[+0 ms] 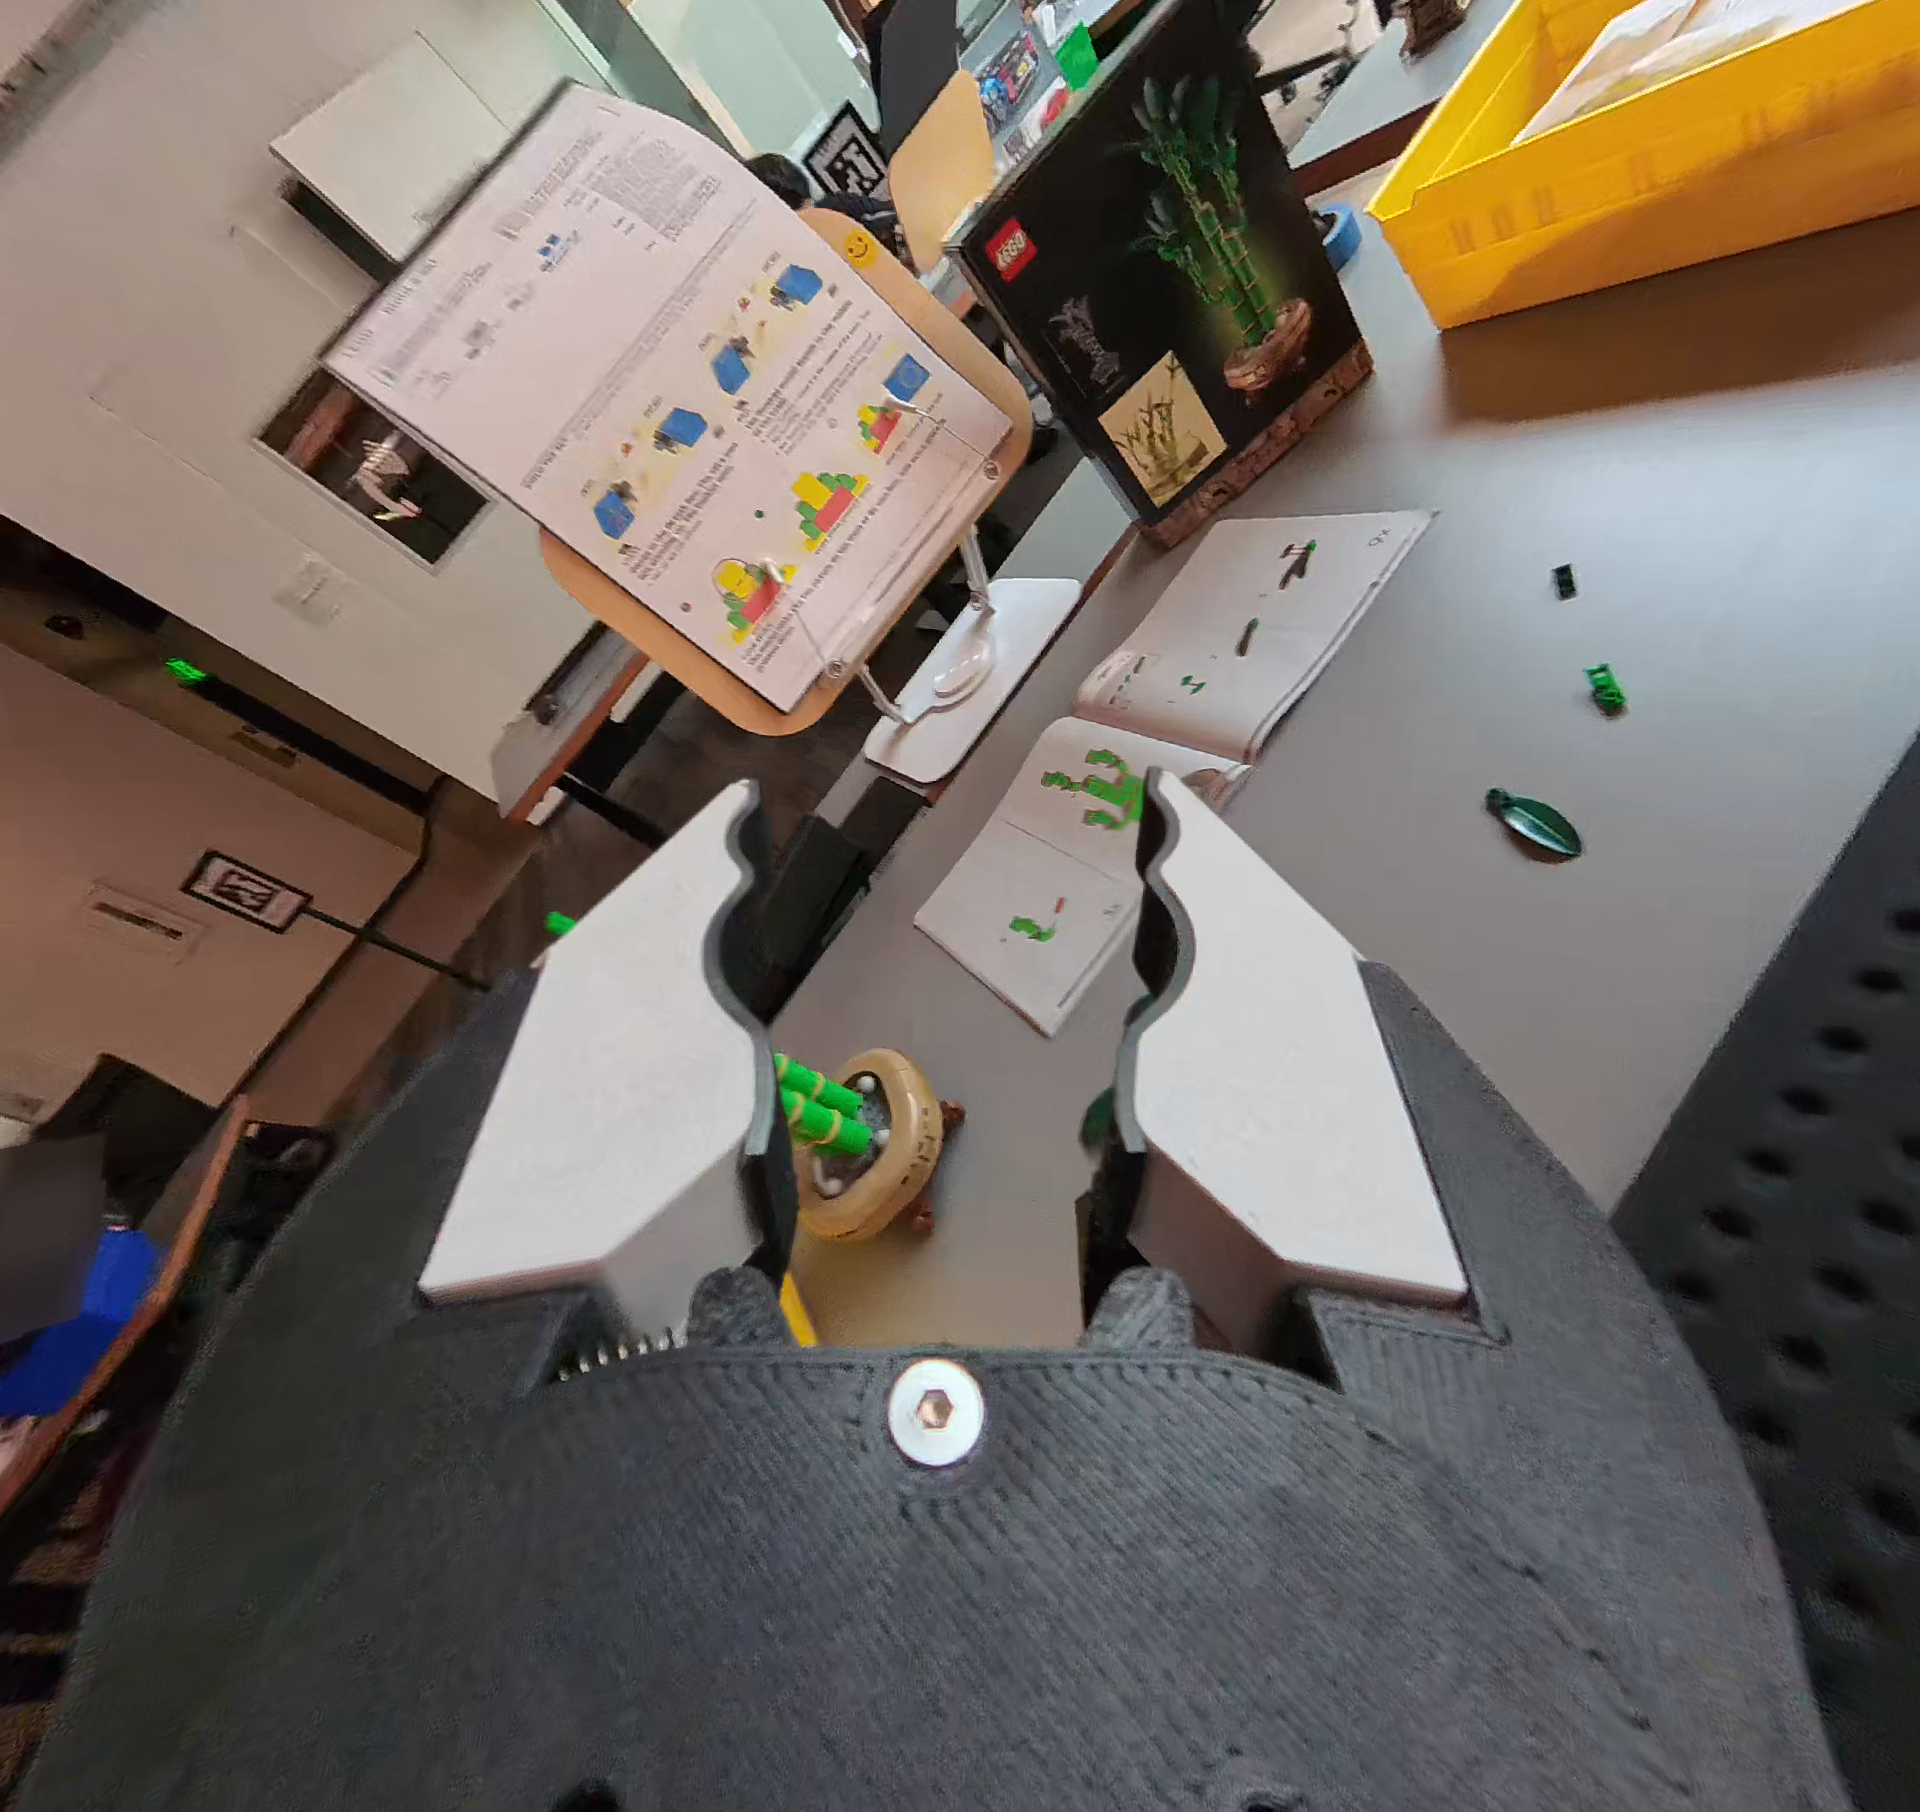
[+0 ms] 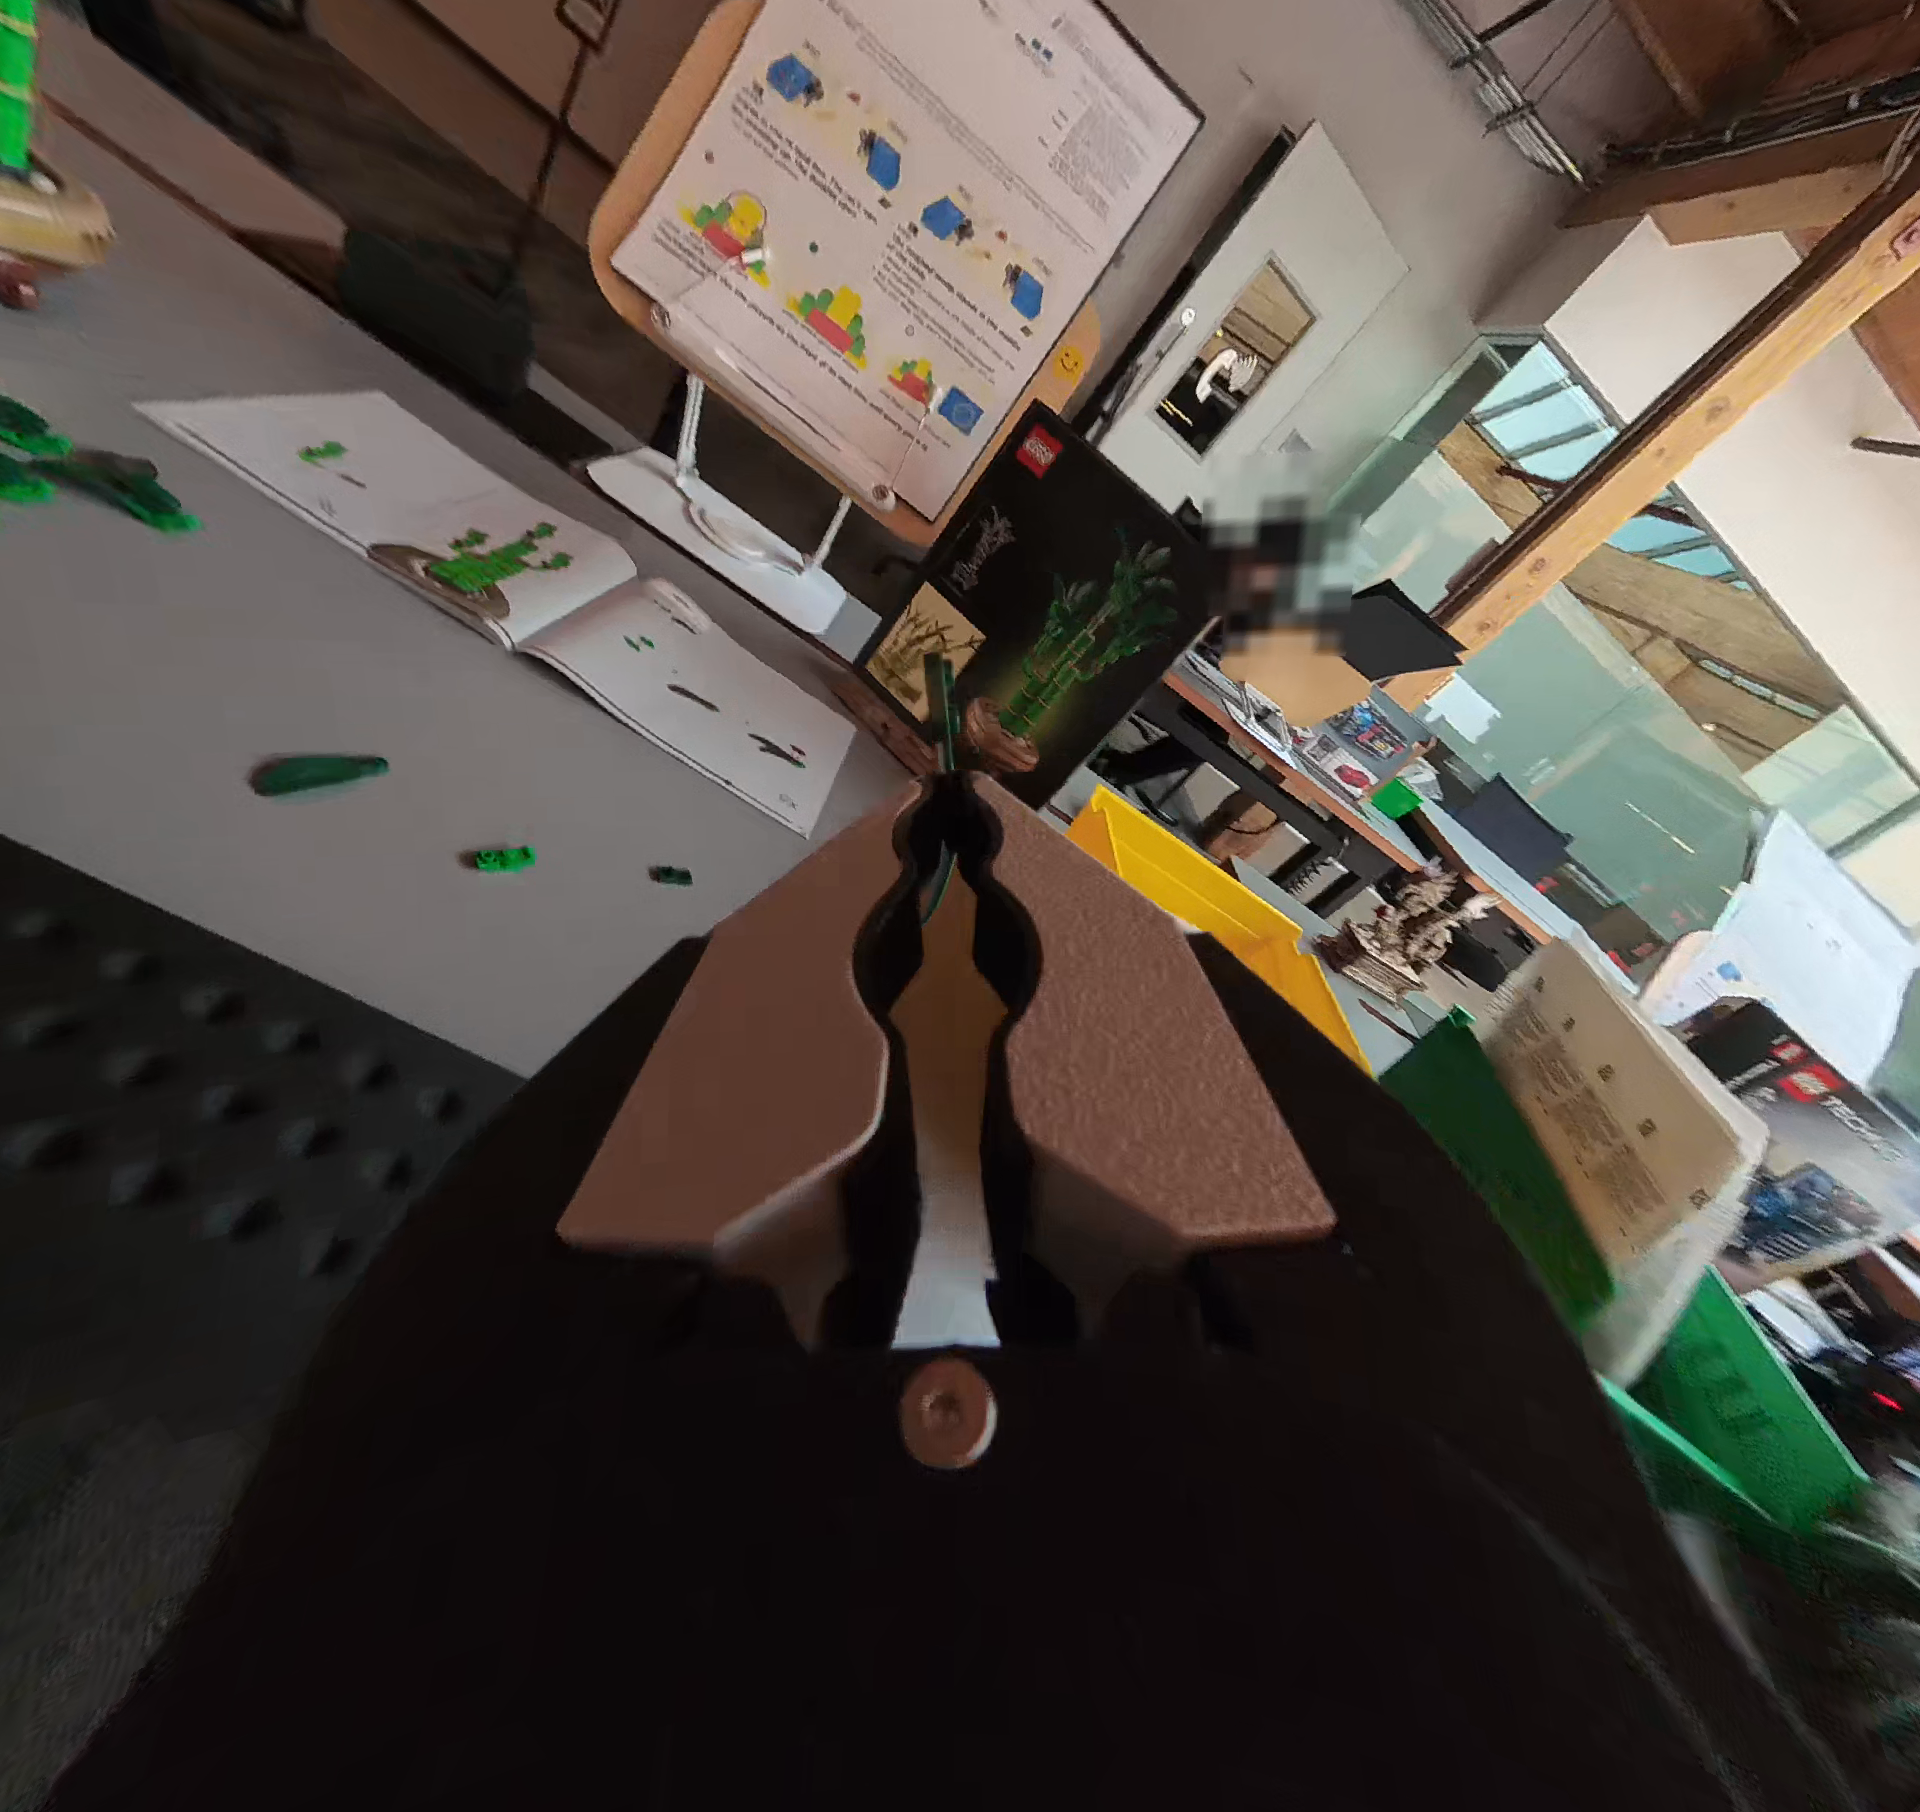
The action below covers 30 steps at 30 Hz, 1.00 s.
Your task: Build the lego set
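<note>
A: Right gripper point(image 2: 951, 794) pinches 1 thin dark-green stem piece point(image 2: 943, 702) at its tips, raised off the grey table point(image 2: 156, 682), likely for fitting.

B: Left gripper point(image 1: 951, 827) is spread, hanging over the tan round pot with bright-green stalks point(image 1: 868, 1139) on the table, perhaps to steady it.

table: grey top point(image 1: 1558, 536), wood edge
mat: dark perforated sheet point(image 1: 1829, 1139) on the table's near side
walls: white panels point(image 1: 156, 328), small framed dark picture point(image 1: 374, 469)
partition: frosted glass panels point(image 2: 1621, 723) in a wooden frame
beam: pale wood, slanted across view point(image 2: 1714, 391)
ceiling: wire cable tray point(image 2: 1507, 69), exposed wood
far desks: cluttered tabletop point(image 2: 1320, 754) behind
chair: light wood backrest point(image 1: 940, 152)
floor: brown, seen past table edge point(image 1: 457, 889)
light: daylight through the glass
</note>
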### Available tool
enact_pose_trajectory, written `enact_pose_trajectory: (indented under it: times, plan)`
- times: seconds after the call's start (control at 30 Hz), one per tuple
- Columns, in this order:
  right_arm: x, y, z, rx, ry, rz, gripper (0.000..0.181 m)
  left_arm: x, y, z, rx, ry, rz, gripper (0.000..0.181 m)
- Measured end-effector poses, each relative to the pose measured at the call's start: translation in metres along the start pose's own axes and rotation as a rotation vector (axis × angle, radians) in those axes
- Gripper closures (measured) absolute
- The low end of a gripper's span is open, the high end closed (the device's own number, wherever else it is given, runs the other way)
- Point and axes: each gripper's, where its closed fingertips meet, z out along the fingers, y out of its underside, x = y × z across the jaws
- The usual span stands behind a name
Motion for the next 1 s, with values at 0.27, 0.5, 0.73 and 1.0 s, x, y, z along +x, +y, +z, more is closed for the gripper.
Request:
enact_pose_trajectory:
  times: [0.27,0.5,0.73,1.0]
  plan:
    - [-0.026,0.015,0.09,0.311,-0.287,0.13,0.181,0.062,0.055,0.044,-0.081,0.239,-0.307,0.109]
    - [-0.038,-0.03,0.14,0.459,-0.686,0.399,0.181,0.042,0.014,0.103,-0.002,0.301,-0.455,0.092]
    - [-0.022,-0.12,0.134,0.602,-1.077,0.801,0.181,0.041,-0.067,0.088,0.265,0.474,-0.557,0.102]
    - [-0.043,-0.163,0.109,0.578,-1.343,0.759,0.181,0.076,-0.103,0.067,0.409,0.67,-0.56,0.131]
